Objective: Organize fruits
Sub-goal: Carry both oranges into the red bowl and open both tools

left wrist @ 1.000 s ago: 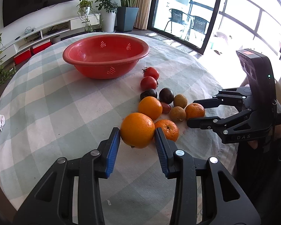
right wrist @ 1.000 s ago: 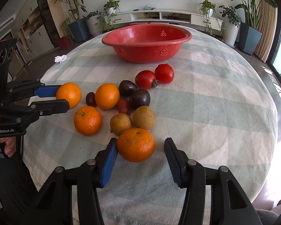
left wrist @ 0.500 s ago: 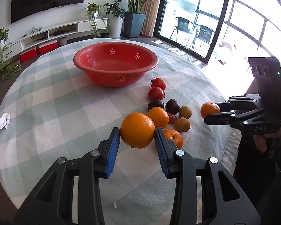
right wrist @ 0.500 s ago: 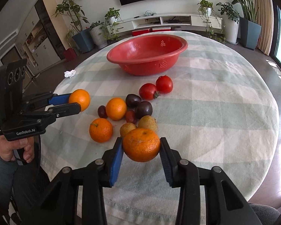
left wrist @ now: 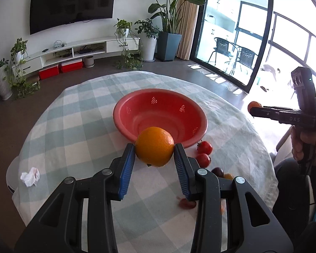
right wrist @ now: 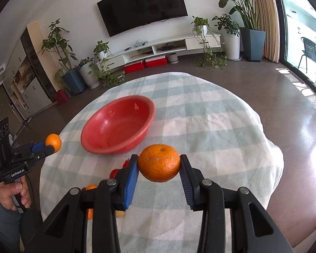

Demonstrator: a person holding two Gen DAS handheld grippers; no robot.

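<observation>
Two held oranges point(left wrist: 154, 146) point(right wrist: 159, 162), one red basin point(left wrist: 160, 116), two tomatoes point(left wrist: 204, 147)

Wall-mounted television point(left wrist: 71, 4), low white media shelf point(right wrist: 158, 48), potted plants point(left wrist: 166, 21), bright glass doors point(left wrist: 231, 31)

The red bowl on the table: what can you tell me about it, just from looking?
The red bowl is round, wide and shallow, and looks like smooth plastic. Small clusters of drain holes pierce its sloping wall, like a colander's, and stepped rings circle the bottom inside. It stands upright on the checked tablecloth and nothing is seen inside it. Two tomatoes lie close by its near side; whether they touch it is unclear. No hand-held gripper touches it.
</observation>
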